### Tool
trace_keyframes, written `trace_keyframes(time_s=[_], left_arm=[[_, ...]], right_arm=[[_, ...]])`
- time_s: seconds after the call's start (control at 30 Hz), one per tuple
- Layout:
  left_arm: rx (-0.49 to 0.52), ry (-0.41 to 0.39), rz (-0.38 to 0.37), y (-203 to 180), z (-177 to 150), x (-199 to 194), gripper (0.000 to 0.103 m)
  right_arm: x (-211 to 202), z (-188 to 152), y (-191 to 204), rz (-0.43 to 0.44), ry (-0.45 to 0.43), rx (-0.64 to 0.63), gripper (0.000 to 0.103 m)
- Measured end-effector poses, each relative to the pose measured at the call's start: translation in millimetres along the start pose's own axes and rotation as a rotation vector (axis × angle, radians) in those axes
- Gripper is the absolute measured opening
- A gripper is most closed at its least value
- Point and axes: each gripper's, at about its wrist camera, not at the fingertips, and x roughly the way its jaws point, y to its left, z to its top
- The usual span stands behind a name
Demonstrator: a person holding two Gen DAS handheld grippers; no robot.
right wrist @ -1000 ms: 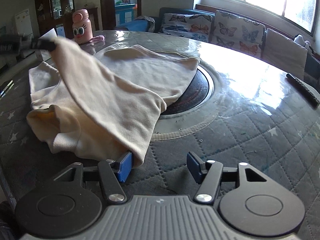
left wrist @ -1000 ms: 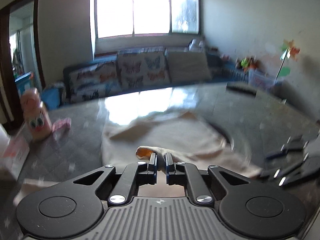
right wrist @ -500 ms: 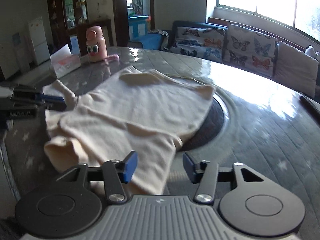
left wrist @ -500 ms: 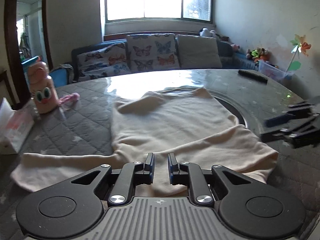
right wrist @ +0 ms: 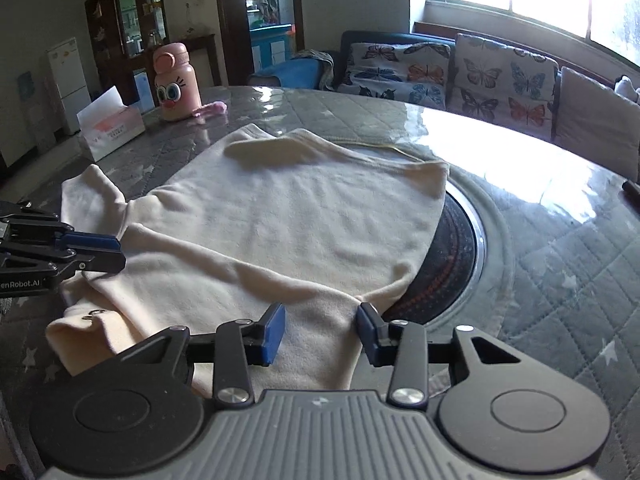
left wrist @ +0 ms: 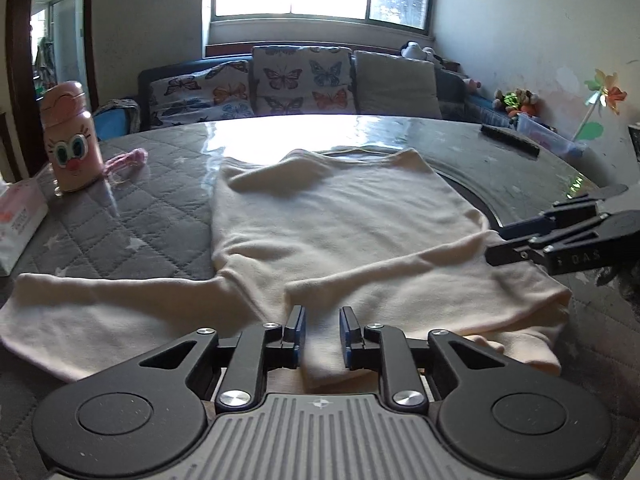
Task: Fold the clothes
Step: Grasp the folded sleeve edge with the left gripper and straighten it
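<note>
A cream shirt [left wrist: 340, 232] lies spread on the quilted table [left wrist: 140, 216], its body reaching the dark round inset [right wrist: 452, 264] at the table's middle. One sleeve [left wrist: 100, 304] lies stretched out flat to the left side; the other sleeve [left wrist: 420, 284] is folded across the lower body.

The left gripper [left wrist: 322, 334] sits low over the near edge of the shirt, jaws parted by a narrow gap, cloth lying between them but not pinched — released. The right gripper [right wrist: 320, 334] hovers above the folded sleeve with jaws spread wide, holding nothing.

Risks noted:
- The folded sleeve rests loose; a jaw dragged across it would likely pull the fold out of line.
- A pinch taken at the left gripper's present spot could catch more than one layer and bunch the hem.
- The outstretched sleeve lies near the table's edge and may slip off if the body is tugged.
- A pink bottle [left wrist: 70, 136] and a tissue box [right wrist: 112, 128] stand well apart from the shirt — no hazard judged.
</note>
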Motion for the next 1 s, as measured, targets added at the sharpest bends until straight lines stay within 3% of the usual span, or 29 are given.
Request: trace_keyframes(time_s=[0.13, 0.27, 0.4, 0.57, 0.8, 1.0], left_arm=[[-0.036, -0.008, 0.042, 14, 1, -5, 0.021], [-0.078, -0.035, 0.123, 35, 4, -13, 0.033], [-0.135, -0.033, 0.19, 60, 8, -16, 0.033], [-0.132, -0.039, 0.209, 66, 25, -10, 0.034], [-0.085, -0.03, 0.203, 61, 80, 44, 0.045], [-0.077, 0.008, 0.222, 71, 117, 109, 0.047]], right_arm=[[6, -2, 4, -0.02, 0.006, -0.019, 0.041], [1, 1, 7, -0.022, -0.009, -0.033, 0.042], [0, 1, 13, -0.006, -0.014, -0.043, 0.042], [3, 1, 18, 0.002, -0.013, -0.052, 0.049], [3, 0, 16, 0.026, -0.016, -0.036, 0.055], [7, -3, 14, 0.053, -0.016, -0.042, 0.059]])
